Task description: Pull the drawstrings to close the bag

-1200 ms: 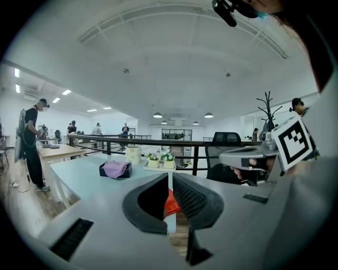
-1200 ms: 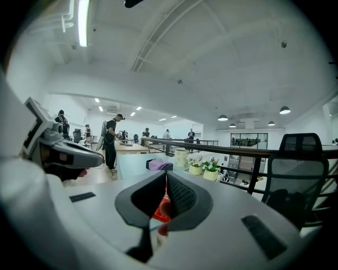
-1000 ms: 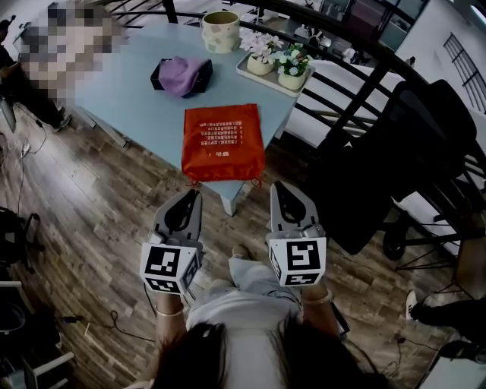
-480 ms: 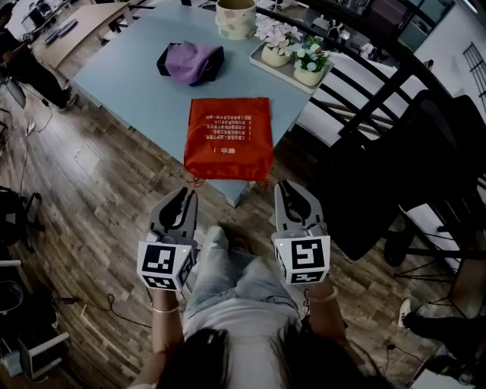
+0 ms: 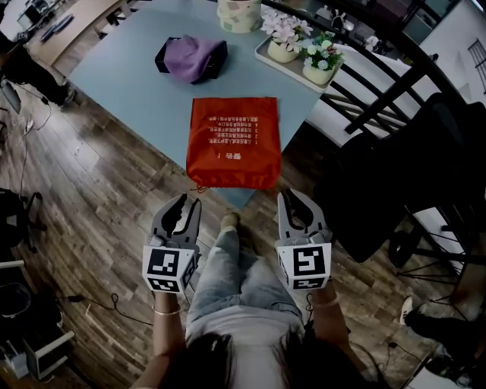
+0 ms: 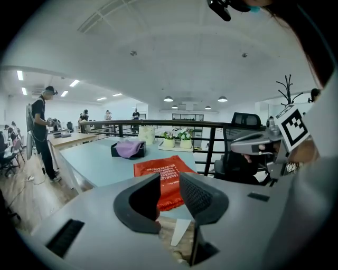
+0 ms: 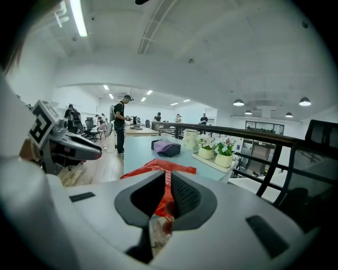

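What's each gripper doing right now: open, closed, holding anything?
Left gripper: open, jaws have just been opening, nothing between them.
Right gripper: open by a narrow gap, nothing held.

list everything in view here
table: one, pale blue, centre
drawstring bag: one, red, flat at table's near edge
box: one, black, holds purple cloth, behind bag
pot: one, cream, table's far edge
tray: one, pale, table's far right
flower pots: two, pale, on tray
railing: one, black, right of table
office chair: one, black, right of railing
floor: wooden, brown
person: one, dark clothes, standing left of table
left hand-held gripper: one, grey, short of bag, jaws apart, just been opening, empty
right hand-held gripper: one, grey, short of bag, jaws slightly apart, empty
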A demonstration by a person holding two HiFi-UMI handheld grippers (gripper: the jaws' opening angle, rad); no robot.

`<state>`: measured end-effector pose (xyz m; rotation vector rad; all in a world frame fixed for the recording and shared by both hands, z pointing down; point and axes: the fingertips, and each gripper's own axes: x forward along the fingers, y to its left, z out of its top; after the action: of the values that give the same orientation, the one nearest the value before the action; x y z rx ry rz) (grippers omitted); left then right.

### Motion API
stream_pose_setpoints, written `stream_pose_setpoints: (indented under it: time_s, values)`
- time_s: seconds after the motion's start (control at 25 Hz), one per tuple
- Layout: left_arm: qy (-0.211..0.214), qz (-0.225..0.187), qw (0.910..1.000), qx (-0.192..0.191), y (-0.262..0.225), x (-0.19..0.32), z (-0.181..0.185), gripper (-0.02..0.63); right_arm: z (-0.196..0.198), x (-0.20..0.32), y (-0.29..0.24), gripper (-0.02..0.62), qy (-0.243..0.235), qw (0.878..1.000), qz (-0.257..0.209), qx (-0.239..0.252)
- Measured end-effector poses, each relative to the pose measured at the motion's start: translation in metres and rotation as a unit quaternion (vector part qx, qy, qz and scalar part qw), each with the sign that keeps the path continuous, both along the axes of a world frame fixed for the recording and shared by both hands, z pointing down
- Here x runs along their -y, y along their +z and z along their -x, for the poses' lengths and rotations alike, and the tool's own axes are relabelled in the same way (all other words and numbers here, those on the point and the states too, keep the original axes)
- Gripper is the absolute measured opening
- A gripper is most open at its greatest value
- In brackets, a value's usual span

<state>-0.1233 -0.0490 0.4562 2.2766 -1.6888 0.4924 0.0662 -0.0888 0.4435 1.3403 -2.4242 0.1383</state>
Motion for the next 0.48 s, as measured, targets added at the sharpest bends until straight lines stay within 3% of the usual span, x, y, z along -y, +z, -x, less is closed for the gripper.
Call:
stream_pose_setpoints:
  time_s: [0.48]
  values:
    - [0.001, 0.046, 0.9990, -0.002, 0.049, 0.023, 0.021, 0.124, 0.007, 0.019, 0.044, 0.067, 0.001, 0.998, 0.047, -0.033]
